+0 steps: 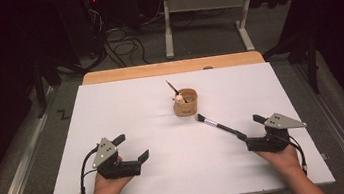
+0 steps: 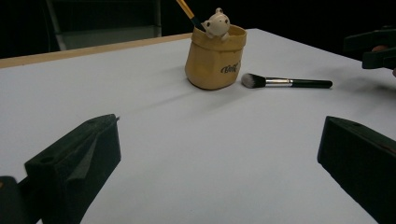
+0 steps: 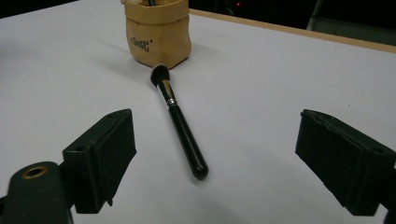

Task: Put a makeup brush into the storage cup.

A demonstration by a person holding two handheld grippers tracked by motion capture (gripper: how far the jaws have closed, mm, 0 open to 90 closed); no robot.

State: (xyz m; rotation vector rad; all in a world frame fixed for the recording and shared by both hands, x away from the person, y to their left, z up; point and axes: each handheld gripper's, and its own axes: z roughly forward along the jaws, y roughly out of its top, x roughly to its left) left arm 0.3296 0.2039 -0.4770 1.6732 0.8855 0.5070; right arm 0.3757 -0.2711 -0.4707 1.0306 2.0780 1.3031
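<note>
Just right of centre in the high view, the black-handled makeup brush [image 1: 216,124] lies flat on the white table [image 1: 127,118], bristles beside the tan cup [image 1: 185,103]. Its handle end lies between the spread, untouching jaws of the right gripper [image 1: 250,127]. At lower left the left gripper [image 1: 131,147] is released, and the small figure [image 2: 217,22] on the cup's rim is perhaps a bear.

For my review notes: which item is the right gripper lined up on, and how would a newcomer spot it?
On the white table, find the tan pot near the middle. Just right of it the makeup brush lies flat, bristles toward the pot. Its black handle and silver collar distinguish it from the wooden-handled brush standing inside the pot.
</note>
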